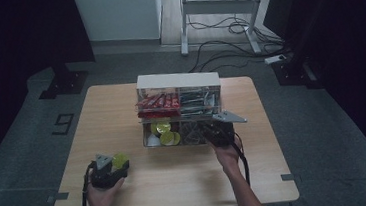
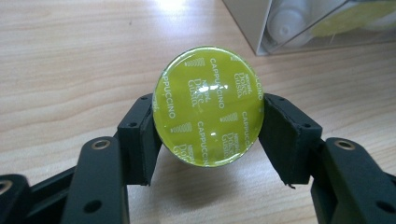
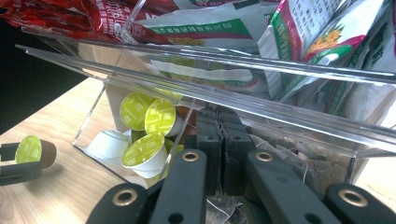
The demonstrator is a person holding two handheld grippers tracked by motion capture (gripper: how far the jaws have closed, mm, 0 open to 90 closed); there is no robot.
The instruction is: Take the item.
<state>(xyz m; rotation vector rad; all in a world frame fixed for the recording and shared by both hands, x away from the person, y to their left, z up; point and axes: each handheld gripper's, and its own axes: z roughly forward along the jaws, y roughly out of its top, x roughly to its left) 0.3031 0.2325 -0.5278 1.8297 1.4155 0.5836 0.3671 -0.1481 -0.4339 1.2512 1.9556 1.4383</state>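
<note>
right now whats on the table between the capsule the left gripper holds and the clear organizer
Nothing: between the green capsule in the left gripper and the organizer is bare wooden tabletop, clearest in the high view.

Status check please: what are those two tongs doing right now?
Left tongs shut on green foil-topped capsule. Right tongs shut inside clear acrylic organiser. Nothing in the way.

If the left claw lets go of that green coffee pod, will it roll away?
Probably a little. The pod is round with a shiny foil lid, gripped by its sides in the left gripper, so it looks slippery and apt to roll in a curve. It seems small and light. Its thin foil would likely dent if squeezed hard.
</note>
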